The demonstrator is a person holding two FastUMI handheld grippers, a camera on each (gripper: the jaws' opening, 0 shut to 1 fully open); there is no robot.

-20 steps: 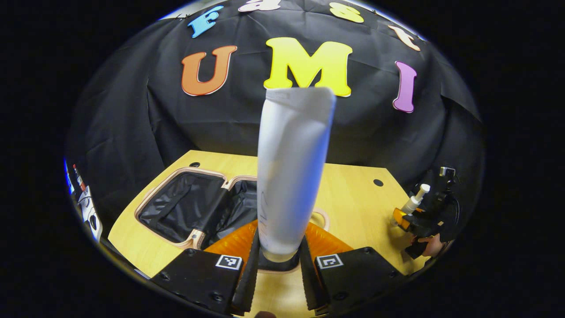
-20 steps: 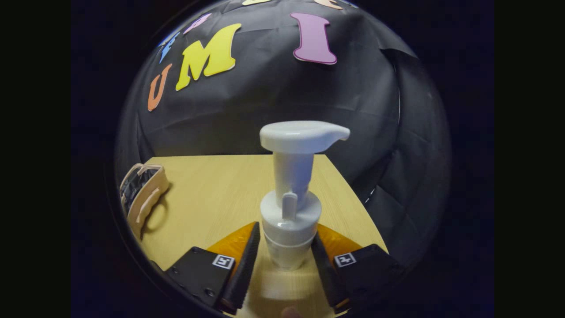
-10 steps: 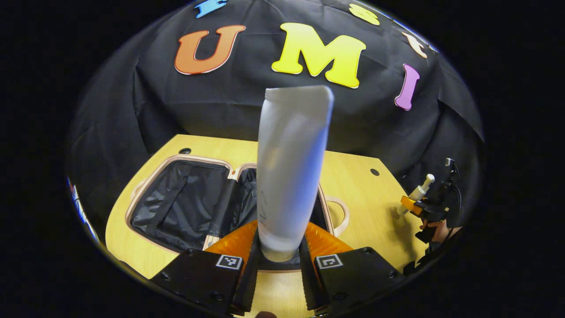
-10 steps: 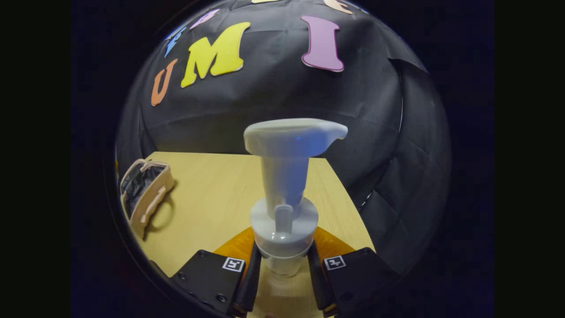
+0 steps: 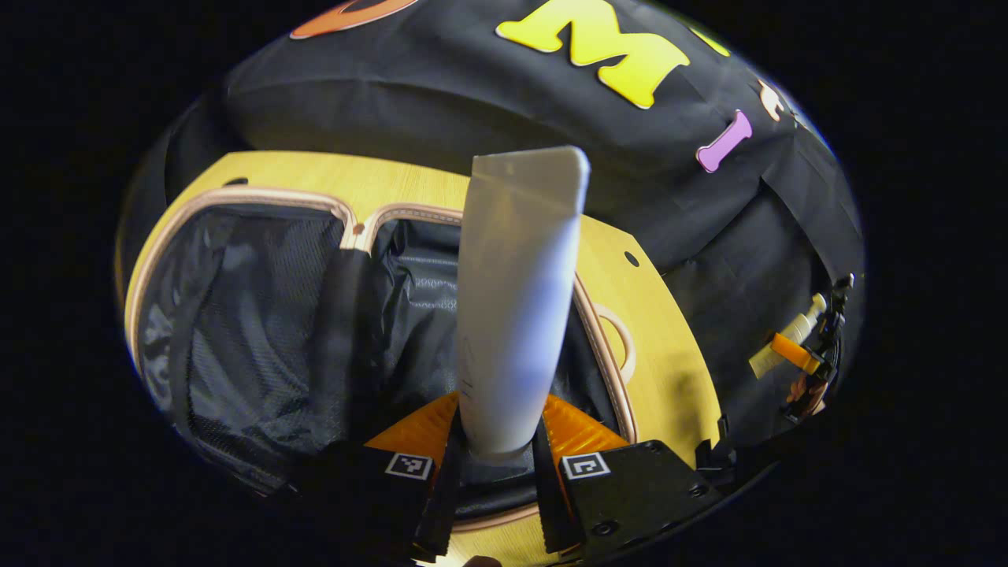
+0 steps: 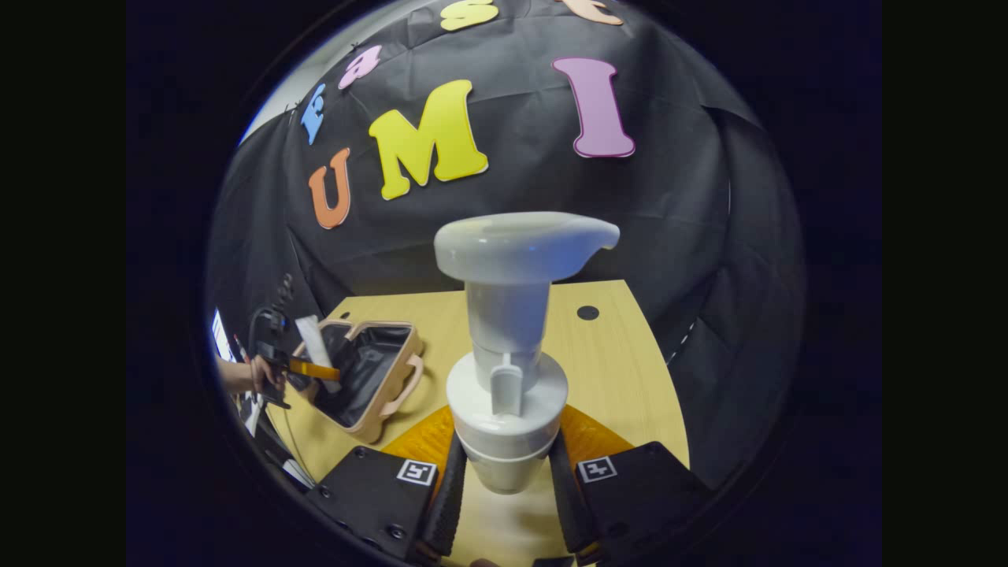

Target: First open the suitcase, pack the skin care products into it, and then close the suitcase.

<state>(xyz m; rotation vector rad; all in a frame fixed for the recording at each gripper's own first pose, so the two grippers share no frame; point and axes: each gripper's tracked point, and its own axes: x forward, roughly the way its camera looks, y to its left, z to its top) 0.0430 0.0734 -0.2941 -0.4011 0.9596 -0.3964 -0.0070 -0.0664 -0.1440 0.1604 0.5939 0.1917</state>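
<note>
In the left gripper view my left gripper (image 5: 496, 465) is shut on a tall white tube (image 5: 516, 299), held upright over the open suitcase (image 5: 260, 315), whose black-lined halves lie flat with a tan rim. My right gripper (image 6: 504, 480) is shut on a white pump bottle (image 6: 508, 346), lifted above the wooden table (image 6: 614, 378). The right gripper view also shows the suitcase (image 6: 370, 370) at the left with the left gripper (image 6: 311, 368) and the tube (image 6: 317, 350) over it. The right gripper (image 5: 795, 354) with the pump bottle (image 5: 780, 346) shows far right in the left gripper view.
The suitcase has a tan handle (image 5: 618, 346) on its right side. The wooden table (image 5: 661, 346) has small round holes (image 6: 587, 313) near its back edge. A person's hand (image 6: 236, 374) holds the left gripper at the table's left side.
The left gripper has moved forward and tipped down over the open suitcase with the tube. The right gripper has lifted the pump bottle off the table and turned toward the suitcase.
</note>
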